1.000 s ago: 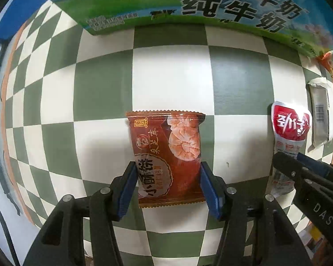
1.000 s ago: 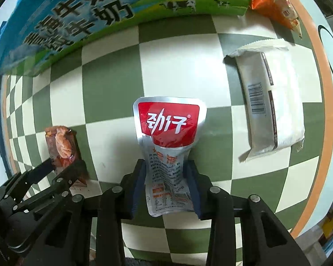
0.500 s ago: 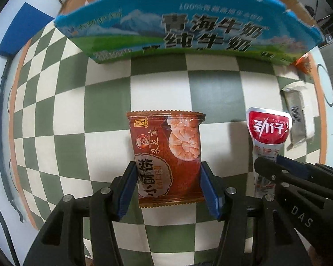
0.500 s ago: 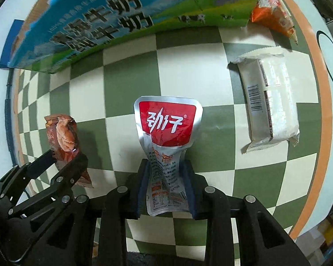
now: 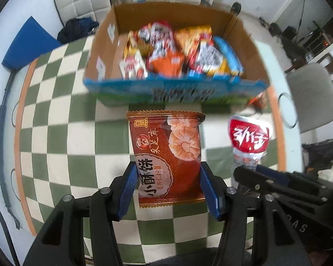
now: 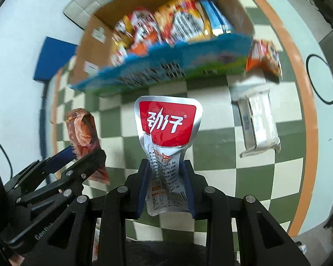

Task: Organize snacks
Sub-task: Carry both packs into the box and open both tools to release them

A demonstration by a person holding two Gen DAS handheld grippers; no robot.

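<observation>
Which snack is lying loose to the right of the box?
Start at the cardboard box on the checked tablecloth. Past its right corner sits an orange packet; nearer the camera lies the white packet, flat, plain and barcoded.

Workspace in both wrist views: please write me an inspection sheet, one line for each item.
Surface: green-and-white checked cloth, orange border.
Job's things: brown biscuit packet; red-and-silver pouch; cardboard box holding snacks.
Clutter: white packet and orange packet on the cloth.
Grippers: left hand-held gripper shut on the biscuit packet; right hand-held gripper shut on the pouch.
Cables: black cable along the edge.
Surroundings: chairs, blue pad.
</observation>
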